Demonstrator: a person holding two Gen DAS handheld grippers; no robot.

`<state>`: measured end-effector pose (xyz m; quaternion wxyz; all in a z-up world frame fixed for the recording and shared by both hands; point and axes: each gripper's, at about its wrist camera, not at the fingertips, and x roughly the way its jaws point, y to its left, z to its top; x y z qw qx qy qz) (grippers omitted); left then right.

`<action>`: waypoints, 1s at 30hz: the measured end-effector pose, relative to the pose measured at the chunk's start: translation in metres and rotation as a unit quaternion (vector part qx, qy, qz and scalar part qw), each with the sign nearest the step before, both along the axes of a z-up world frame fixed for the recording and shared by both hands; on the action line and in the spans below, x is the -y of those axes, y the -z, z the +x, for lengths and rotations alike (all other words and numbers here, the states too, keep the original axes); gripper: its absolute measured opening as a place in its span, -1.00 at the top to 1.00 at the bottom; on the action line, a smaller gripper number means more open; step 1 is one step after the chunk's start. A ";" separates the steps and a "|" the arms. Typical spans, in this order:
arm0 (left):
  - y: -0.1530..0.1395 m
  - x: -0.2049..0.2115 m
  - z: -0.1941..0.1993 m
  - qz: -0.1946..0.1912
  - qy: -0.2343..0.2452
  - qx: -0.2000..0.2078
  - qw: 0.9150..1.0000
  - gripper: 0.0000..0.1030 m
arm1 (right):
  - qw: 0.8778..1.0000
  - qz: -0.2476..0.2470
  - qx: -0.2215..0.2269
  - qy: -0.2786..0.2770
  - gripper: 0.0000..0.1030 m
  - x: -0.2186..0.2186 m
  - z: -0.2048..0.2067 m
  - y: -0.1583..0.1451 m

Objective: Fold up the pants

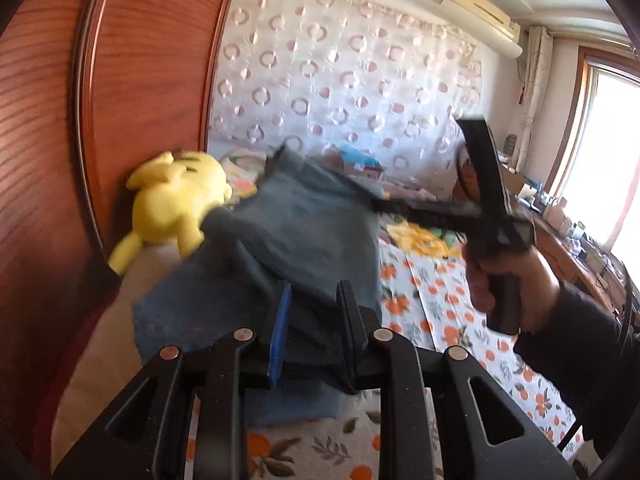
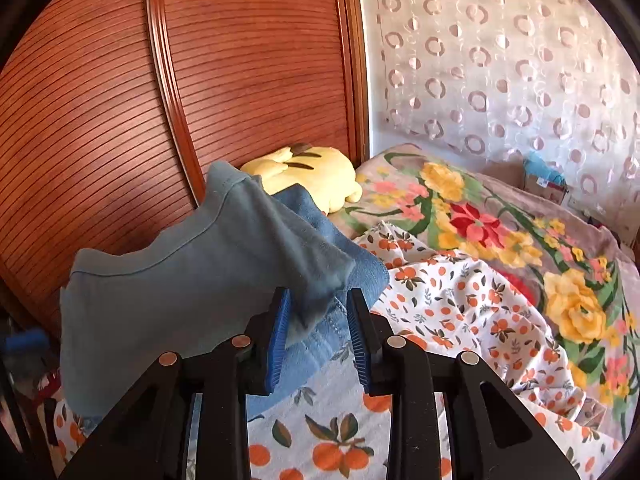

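Observation:
The blue-grey pants (image 1: 288,232) hang lifted above the bed, stretched between both grippers. My left gripper (image 1: 314,312) has its jaws closed on a bunched edge of the cloth. The right gripper (image 1: 384,202), held in a hand at the right of the left wrist view, grips the far edge. In the right wrist view the pants (image 2: 192,272) drape to the left, and the right gripper (image 2: 318,312) pinches a corner of the cloth between its blue pads (image 2: 278,332).
A yellow plush toy (image 1: 172,200) lies against the wooden headboard (image 1: 132,92). The bed has an orange-print sheet (image 2: 452,312) and a flowered blanket (image 2: 500,216). A patterned curtain (image 2: 500,72) hangs behind. A cluttered desk (image 1: 568,232) stands by the window.

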<state>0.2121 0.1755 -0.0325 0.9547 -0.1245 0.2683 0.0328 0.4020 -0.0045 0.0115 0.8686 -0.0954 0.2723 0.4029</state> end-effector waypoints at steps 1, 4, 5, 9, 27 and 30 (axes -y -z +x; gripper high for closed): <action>-0.003 -0.003 0.002 0.005 -0.001 0.001 1.000 0.52 | 1.000 0.003 0.001 -0.002 0.42 0.002 -0.003 -0.001; -0.010 -0.006 0.018 0.036 0.006 0.003 0.999 0.52 | 1.000 0.013 -0.002 -0.005 0.41 0.009 -0.011 -0.003; -0.011 -0.008 0.024 0.046 0.001 0.001 0.999 0.52 | 1.000 0.014 -0.003 -0.007 0.41 0.011 -0.015 -0.003; -0.002 -0.020 0.048 0.073 -0.010 -0.026 0.997 0.52 | 1.000 0.019 -0.003 -0.007 0.41 0.026 -0.029 -0.004; 0.012 0.011 0.024 0.090 -0.012 -0.049 0.995 0.24 | 0.997 0.038 0.007 0.067 0.37 0.095 -0.110 0.005; 0.008 0.028 0.017 0.098 0.003 -0.039 0.994 0.03 | 0.996 0.042 0.011 0.084 0.37 0.106 -0.127 0.005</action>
